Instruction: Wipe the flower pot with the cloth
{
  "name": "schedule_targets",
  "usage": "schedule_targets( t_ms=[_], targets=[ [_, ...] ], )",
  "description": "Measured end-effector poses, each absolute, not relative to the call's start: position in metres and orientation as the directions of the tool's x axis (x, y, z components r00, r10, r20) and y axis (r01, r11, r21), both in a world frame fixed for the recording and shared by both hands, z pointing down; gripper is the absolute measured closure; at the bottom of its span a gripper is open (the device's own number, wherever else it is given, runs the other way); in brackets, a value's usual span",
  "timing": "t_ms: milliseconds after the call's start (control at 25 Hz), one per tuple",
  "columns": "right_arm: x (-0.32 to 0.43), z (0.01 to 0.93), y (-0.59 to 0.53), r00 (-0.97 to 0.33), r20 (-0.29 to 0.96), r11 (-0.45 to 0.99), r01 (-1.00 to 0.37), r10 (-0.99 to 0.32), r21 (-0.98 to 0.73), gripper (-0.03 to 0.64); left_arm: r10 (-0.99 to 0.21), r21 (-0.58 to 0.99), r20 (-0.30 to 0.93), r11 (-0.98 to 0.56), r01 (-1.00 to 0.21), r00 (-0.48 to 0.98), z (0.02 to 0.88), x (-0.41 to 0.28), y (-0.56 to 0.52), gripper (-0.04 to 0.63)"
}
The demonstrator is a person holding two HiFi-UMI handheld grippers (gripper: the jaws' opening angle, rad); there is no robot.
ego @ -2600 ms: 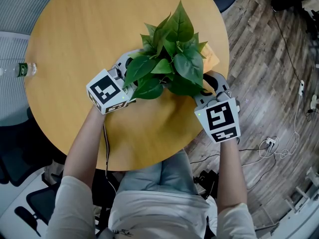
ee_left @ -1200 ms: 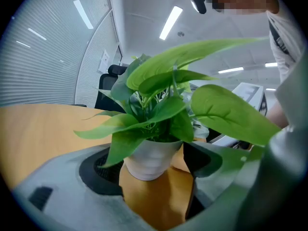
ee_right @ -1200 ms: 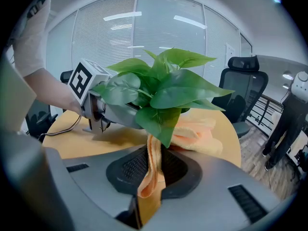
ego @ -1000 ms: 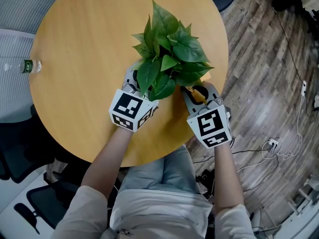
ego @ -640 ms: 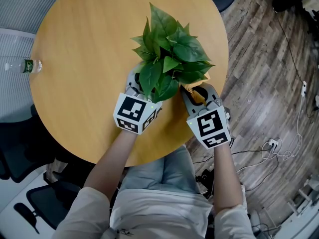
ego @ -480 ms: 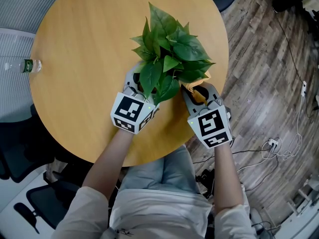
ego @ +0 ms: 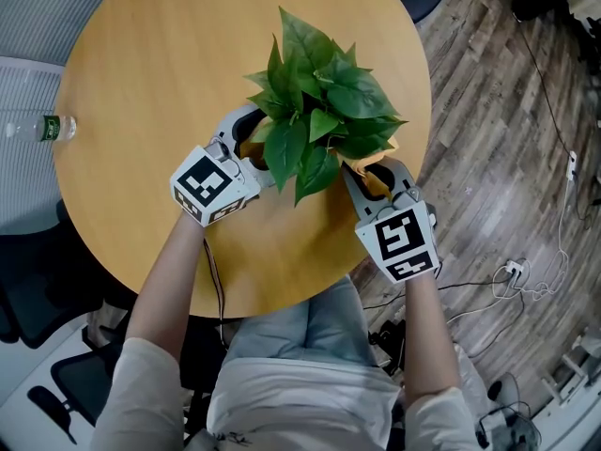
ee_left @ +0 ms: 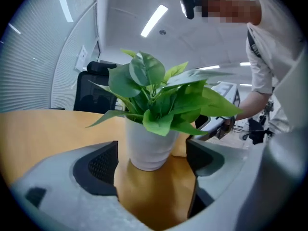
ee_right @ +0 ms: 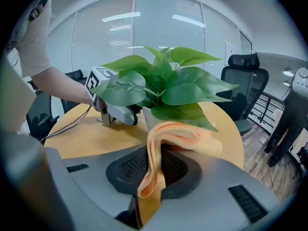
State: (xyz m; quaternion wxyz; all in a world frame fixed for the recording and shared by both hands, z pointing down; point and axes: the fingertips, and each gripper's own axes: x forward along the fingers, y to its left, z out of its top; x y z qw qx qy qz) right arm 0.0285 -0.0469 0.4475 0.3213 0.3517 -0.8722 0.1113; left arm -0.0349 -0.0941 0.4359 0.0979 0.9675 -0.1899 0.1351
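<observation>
On the round table (ego: 141,83), toward its near right rim, the white pot (ee_left: 150,146) stood upright between the jaws of the left gripper (ee_left: 152,163), which had just been opening and touched neither side. The right gripper (ee_right: 153,172) was clamped on the orange cloth (ee_right: 180,134), just beside the pot. With nothing bracing it, a firm wipe could shove or tip the pot (the leaves (ego: 319,111) looked top-heavy). The rim lay close by the right gripper; bare tabletop spread wide to the left and beyond.
</observation>
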Motion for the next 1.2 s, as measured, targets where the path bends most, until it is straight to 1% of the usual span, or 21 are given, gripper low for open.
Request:
schedule_targets(
  t_ms=[120,200,360,480,560,640,760,1000,1080,1200],
  targets=[
    [0.029,0.447,-0.047,-0.547,0.639,0.728,-0.684,-0.540,0.030,0.566,-0.255,0.130,0.260,-0.946,-0.295,0.931,0.428,-0.030,-0.098,0.121],
    [0.029,0.447,-0.048,-0.548,0.640,0.730,-0.682,-0.539,0.031,0.566,-0.206,0.120,0.256,-0.963,-0.242,0.944,0.428,-0.025,-0.102,0.100],
    [0.029,0.448,-0.047,-0.547,0.643,0.731,-0.681,-0.537,0.031,0.566,-0.122,0.114,0.253,-0.981,-0.155,0.960,0.426,-0.013,-0.104,0.095],
    [0.028,0.447,-0.047,-0.548,0.641,0.731,-0.681,-0.537,0.030,0.566,-0.090,0.131,0.244,-0.984,-0.125,0.966,0.423,-0.006,-0.103,0.097],
    [0.028,0.447,-0.047,-0.549,0.642,0.733,-0.679,-0.536,0.032,0.566,-0.097,0.146,0.232,-0.980,-0.133,0.968,0.423,-0.006,-0.105,0.099],
    [0.029,0.447,-0.047,-0.550,0.641,0.734,-0.679,-0.535,0.030,0.566,-0.112,0.151,0.228,-0.977,-0.149,0.967,0.423,-0.006,-0.107,0.124],
    [0.042,0.443,-0.053,-0.544,0.632,0.711,-0.703,-0.552,0.016,0.566,-0.123,0.147,0.236,-0.976,-0.160,0.964,0.424,-0.007,-0.108,0.129],
    [0.080,0.441,-0.088,-0.465,0.644,0.654,-0.753,-0.608,0.073,0.566,-0.140,0.145,0.243,-0.973,-0.179,0.960,0.424,-0.005,-0.108,0.132],
    [0.079,0.442,-0.098,-0.457,0.645,0.654,-0.751,-0.612,0.089,0.566,-0.157,0.142,0.250,-0.970,-0.196,0.955,0.424,-0.005,-0.108,0.132],
    [0.066,0.441,-0.104,-0.474,0.651,0.693,-0.712,-0.593,0.113,0.566,-0.186,0.137,0.261,-0.964,-0.227,0.947,0.424,-0.004,-0.108,0.133]
  ],
)
